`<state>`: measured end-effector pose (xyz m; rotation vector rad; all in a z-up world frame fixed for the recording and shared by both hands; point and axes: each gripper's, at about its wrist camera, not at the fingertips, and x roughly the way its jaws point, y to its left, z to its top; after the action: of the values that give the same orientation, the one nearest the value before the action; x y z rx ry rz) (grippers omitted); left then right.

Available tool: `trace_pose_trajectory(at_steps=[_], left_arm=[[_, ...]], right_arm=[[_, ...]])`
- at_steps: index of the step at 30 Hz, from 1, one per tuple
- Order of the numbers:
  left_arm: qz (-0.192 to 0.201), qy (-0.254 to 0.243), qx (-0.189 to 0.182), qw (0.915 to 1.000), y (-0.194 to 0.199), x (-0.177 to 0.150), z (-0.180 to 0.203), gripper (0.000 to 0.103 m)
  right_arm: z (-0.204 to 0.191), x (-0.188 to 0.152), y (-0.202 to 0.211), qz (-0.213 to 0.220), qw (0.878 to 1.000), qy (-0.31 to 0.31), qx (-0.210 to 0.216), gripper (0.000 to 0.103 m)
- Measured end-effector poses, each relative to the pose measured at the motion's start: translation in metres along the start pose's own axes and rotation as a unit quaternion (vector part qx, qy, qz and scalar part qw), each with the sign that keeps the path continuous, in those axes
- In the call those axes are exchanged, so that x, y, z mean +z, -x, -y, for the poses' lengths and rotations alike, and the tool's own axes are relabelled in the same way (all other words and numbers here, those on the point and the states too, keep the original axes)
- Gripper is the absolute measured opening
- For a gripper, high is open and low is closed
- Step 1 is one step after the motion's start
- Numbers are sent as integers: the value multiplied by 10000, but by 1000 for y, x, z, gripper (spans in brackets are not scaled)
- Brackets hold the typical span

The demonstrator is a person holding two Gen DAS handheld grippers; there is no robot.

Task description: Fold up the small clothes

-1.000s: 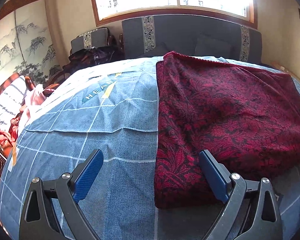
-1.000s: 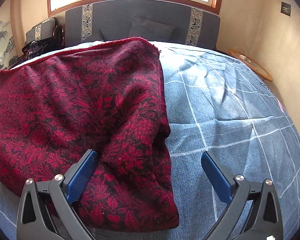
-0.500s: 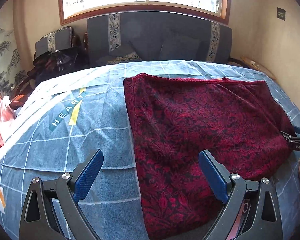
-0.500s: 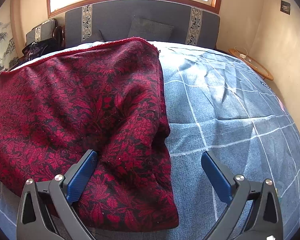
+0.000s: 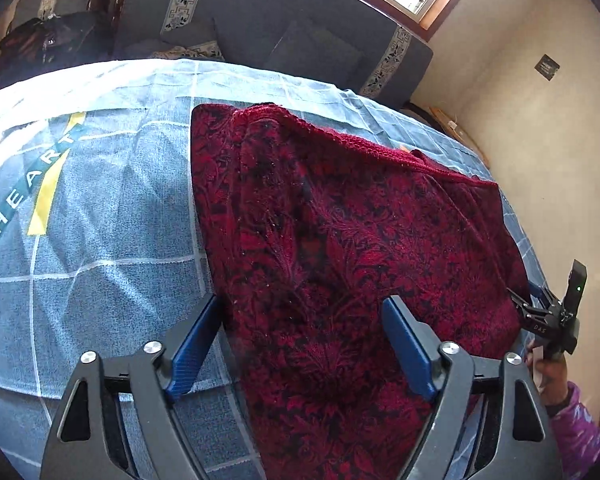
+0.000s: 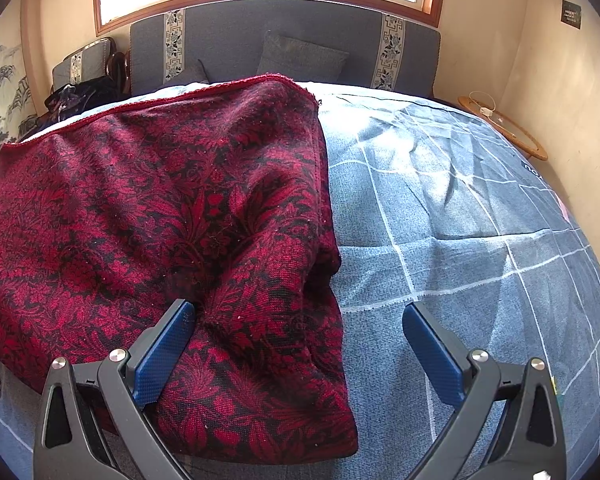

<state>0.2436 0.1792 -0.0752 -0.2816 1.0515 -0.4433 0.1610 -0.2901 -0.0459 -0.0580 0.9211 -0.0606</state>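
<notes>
Red cloth (image 5: pixel 340 248) lay on the bed (image 5: pixel 100 208). Left tool (image 5: pixel 300 344), jaws just narrowing, straddled its 7-o'clock edge ungripped; right tool (image 6: pixel 300 344) gaped wide.

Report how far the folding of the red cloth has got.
Done: the red patterned cloth lies on the blue bedspread already doubled, layers showing at its near right corner. In hand: the left tongs, jaws just narrowing, straddle its near left edge without pinching; the right tongs sit open over that corner. Left: grip and fold again.
</notes>
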Motion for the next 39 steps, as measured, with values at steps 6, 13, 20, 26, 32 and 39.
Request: trace_pose_trajectory(at_steps=[6,13,20,26,32,39], left_arm=[[-83,193,-375,9991,-12,15,-17,79],[-19,297,-702,9971,-21,37,-30,80],[148,526,-665,9963,-25,40,-31,65],[322,36,-318,9990,-18,43,-7,28],[100,-295,-89,9995,-17,52,3,32],[127,-413,9,9991,-16,53,8,32]], right_arm=[[0,-1,0,11,10000,-1,-10,103],[-1,-1,1,24,10000,2,-23,103],[-1,-1,0,23,10000,4,-22,103],[1,-1,2,53,10000,-26,3,103],[10,-4,56,1056,9898,-411,858,93],[-60,64,80,915,9553,233,2802,38]])
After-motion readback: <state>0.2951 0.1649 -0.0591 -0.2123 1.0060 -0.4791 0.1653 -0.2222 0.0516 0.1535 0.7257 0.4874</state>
